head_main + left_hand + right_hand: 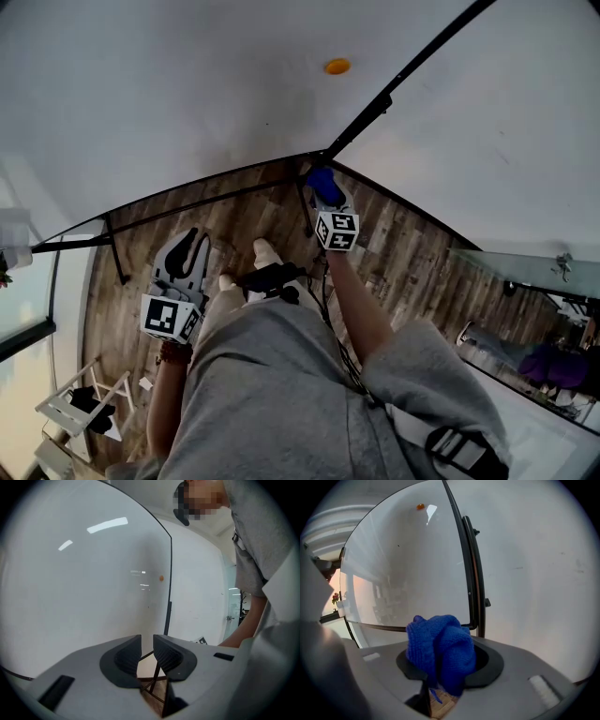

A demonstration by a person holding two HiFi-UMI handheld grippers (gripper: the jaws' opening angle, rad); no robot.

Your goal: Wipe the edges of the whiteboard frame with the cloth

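Observation:
The whiteboard fills the upper head view, and its black frame runs along the bottom and up the right edge. My right gripper is at the board's lower right corner, shut on a bunched blue knitted cloth. In the right gripper view the cloth bulges out of the right gripper, just short of the frame's upright edge. My left gripper hangs low over the floor, away from the board. Its jaws stand almost together with a thin slit and hold nothing.
An orange magnet sticks to the board. A stand leg reaches down to the wooden floor. A white wall lies right of the frame, with a glass partition below it. A white rack stands lower left.

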